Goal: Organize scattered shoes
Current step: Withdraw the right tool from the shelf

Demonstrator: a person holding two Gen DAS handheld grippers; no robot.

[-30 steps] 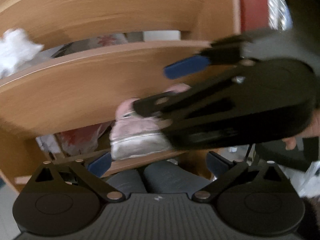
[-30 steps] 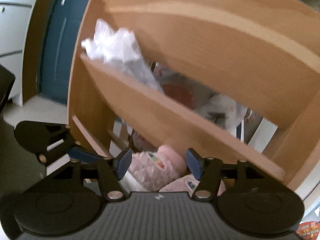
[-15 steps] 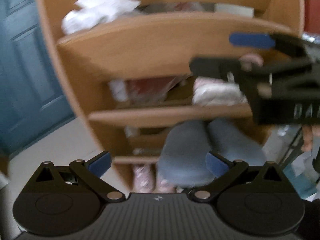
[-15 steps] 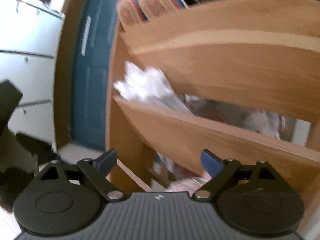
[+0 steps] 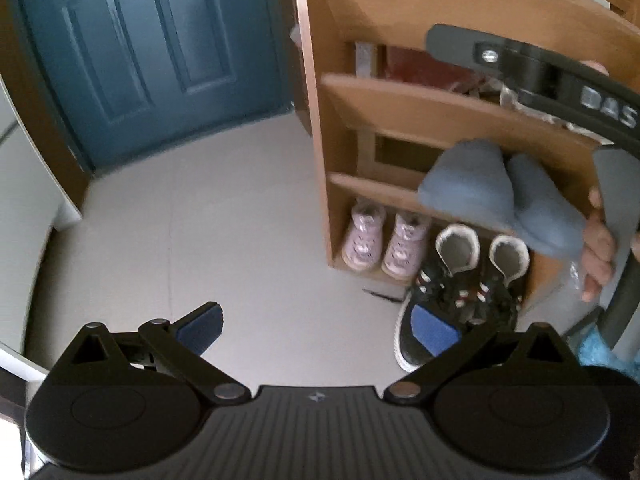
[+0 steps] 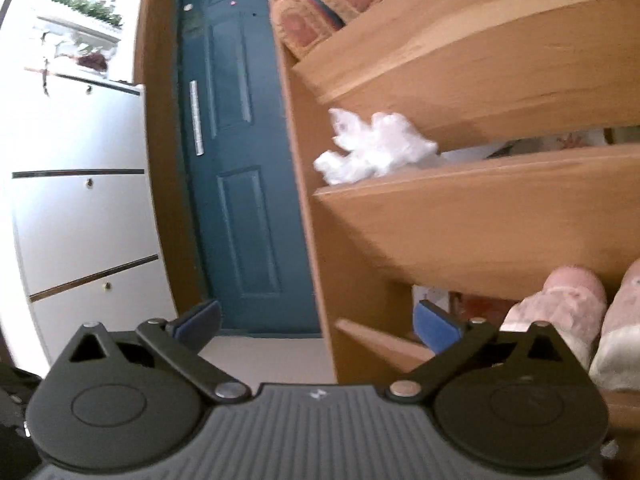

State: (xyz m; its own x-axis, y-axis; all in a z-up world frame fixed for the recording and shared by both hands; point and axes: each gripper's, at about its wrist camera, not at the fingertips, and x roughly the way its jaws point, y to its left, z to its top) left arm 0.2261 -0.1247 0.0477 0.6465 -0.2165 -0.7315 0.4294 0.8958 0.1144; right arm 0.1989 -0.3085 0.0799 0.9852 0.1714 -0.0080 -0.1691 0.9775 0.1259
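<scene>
My left gripper is open and empty, pointing down at the floor in front of a wooden shoe rack. On the rack's bottom level stand small pink shoes and black fleece-lined sneakers. Blue-grey slippers rest on the shelf above them. My right gripper faces the rack's left edge, its jaws opening with nothing between them. A pair of pink fuzzy shoes sits on a shelf to its right.
A dark blue door stands left of the rack over pale floor. White crumpled plastic pokes from a middle shelf, and red-soled slippers lie on top. A white cabinet is far left. A hand shows at the right.
The right gripper let go of a pink fuzzy shoe on the shelf, opened wide and shifted left. The left gripper swung from the shelves down toward the floor and bottom row.
</scene>
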